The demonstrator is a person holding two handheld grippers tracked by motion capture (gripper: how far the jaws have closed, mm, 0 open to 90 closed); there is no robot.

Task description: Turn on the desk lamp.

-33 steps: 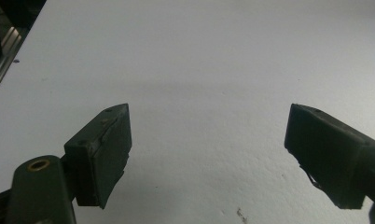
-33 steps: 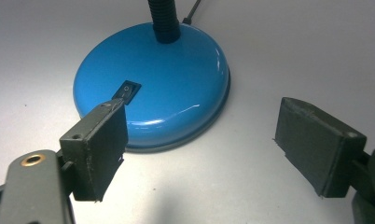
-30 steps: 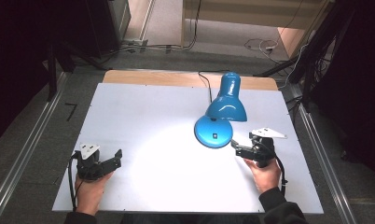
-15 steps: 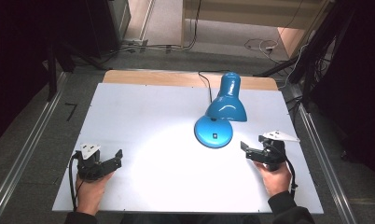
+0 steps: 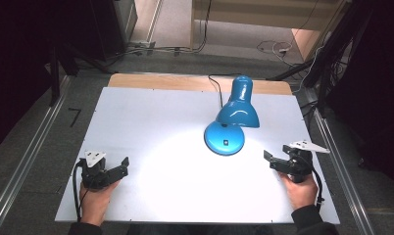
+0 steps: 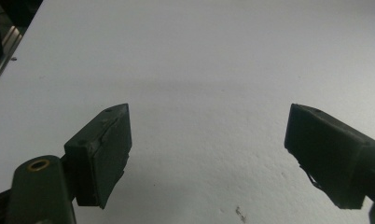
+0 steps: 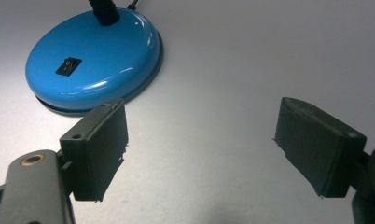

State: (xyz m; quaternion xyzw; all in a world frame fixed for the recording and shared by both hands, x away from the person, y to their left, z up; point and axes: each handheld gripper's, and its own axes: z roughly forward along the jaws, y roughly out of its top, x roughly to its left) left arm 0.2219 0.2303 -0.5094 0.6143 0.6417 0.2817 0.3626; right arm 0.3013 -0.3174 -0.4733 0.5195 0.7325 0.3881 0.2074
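lamp (image 5: 232,120) stands lit at right centre of white surface (image 5: 151,122), shade over its round base (image 7: 94,58). right claw (image 5: 273,159) released, near base, apart. left claw (image 5: 120,166) released over bare surface.

Lab or test room, set up for recording. White board (image 5: 151,147) laid flat over a wooden table (image 5: 136,81) as a plain work surface, flanked by aluminium rails (image 5: 23,161) on a grey carpet floor (image 5: 38,147). Loose cables (image 5: 268,46) run across the floor behind; dark stands (image 5: 332,58) and black equipment (image 5: 107,24) ring the table. A blue desk lamp (image 5: 234,115) lights the board. Surroundings kept dim, no household furnishings in sight.
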